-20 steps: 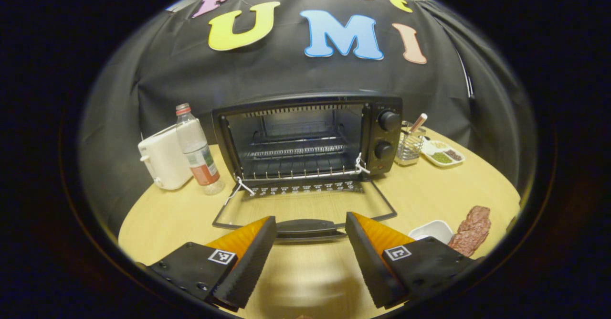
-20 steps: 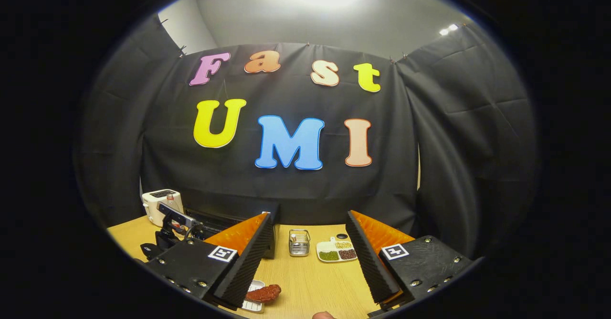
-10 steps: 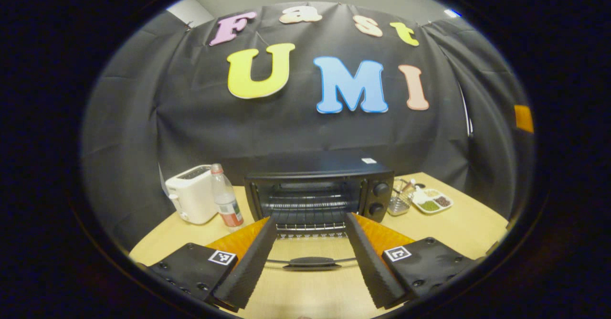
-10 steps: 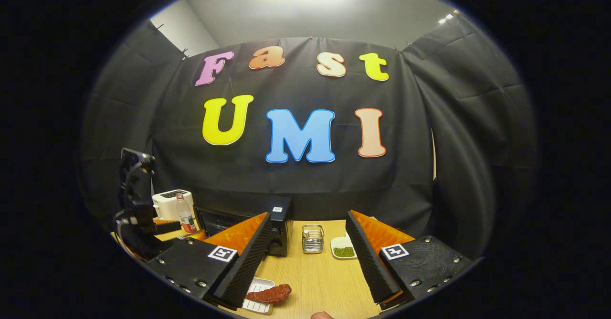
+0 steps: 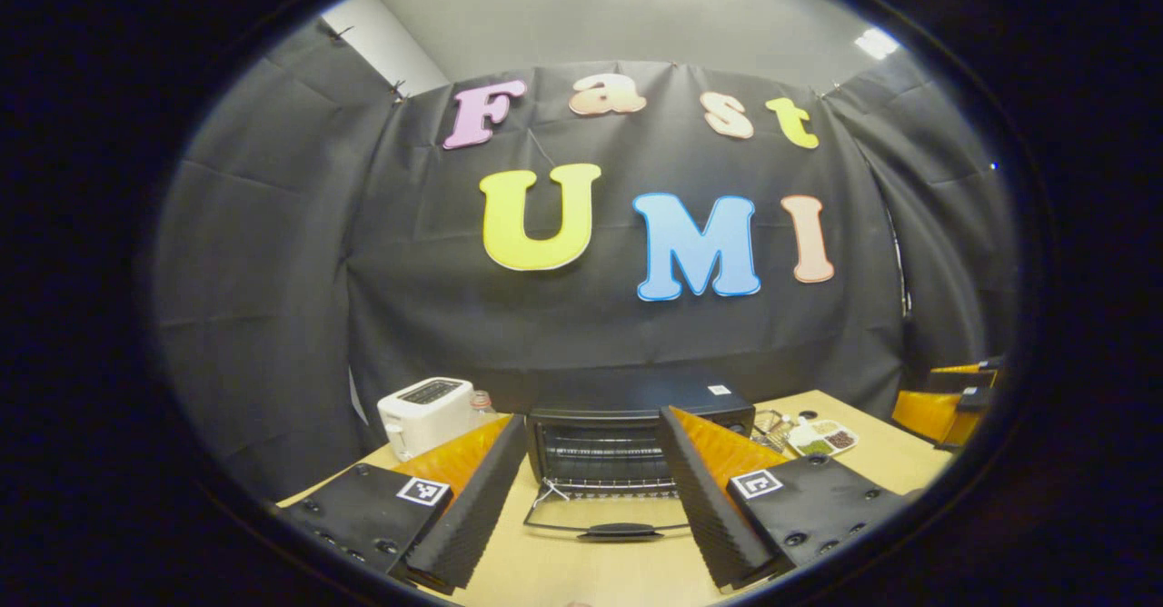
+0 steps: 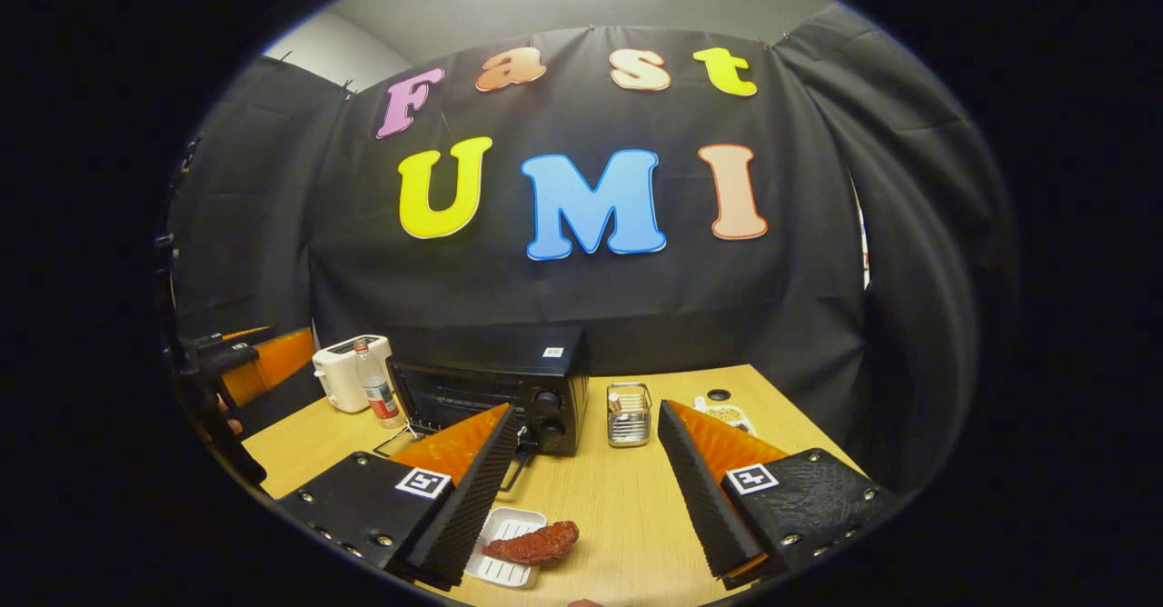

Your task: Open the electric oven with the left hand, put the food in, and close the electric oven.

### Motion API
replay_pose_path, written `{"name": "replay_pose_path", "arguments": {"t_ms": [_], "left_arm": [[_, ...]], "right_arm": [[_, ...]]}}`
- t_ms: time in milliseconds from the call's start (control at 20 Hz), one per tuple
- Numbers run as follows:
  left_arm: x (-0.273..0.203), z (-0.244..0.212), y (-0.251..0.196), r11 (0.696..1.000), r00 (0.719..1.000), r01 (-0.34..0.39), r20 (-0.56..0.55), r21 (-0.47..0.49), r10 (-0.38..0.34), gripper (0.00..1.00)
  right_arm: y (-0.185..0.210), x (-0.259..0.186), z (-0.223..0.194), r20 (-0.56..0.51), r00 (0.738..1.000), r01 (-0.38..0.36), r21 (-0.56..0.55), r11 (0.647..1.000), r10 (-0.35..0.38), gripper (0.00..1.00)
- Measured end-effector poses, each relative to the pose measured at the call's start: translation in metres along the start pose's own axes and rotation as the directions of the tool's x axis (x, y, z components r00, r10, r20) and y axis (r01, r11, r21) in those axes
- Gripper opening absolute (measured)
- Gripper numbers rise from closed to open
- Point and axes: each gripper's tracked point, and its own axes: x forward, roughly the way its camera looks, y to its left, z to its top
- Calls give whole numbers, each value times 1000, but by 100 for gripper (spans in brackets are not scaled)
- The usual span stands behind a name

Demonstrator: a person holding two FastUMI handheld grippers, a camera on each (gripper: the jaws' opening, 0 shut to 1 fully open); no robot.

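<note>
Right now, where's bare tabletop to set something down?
Bare wood lies between the red meat strip on its white ribbed tray and the wire basket. Crowded: white toaster, plastic bottle, black oven.

— What stood on the wooden table (image 6: pixel 627 507)?
— An oven (image 6: pixel 495 389), door down, a toaster (image 6: pixel 341 375), a bottle (image 6: pixel 374 393), a wire basket (image 6: pixel 628 414).
— And nearer?
— A white dish (image 6: pixel 504 557) under a piece of meat (image 6: pixel 534 543).
</note>
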Motion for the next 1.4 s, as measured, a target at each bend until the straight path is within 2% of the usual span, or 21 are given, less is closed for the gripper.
{"name": "replay_pose_path", "arguments": {"t_ms": [250,550,700,950,1400], "left_arm": [[-24,14,19,999,999,-47,28,7,47,100],[-34,21,33,997,996,-78,35,7,78,100],[-41,22,37,996,995,-90,36,9,90,100],[-45,20,40,994,994,-106,35,8,106,100],[-44,11,46,993,993,-120,7,5,120,100]], "right_arm": [[5,18,-38,-126,990,-47,87,995,58,94],[6,31,-88,-296,948,-58,193,979,114,95],[6,35,-113,-370,920,-35,242,970,126,98],[9,34,-157,-481,860,-5,329,944,172,98],[24,29,-200,-575,774,52,478,877,267,98]]}}
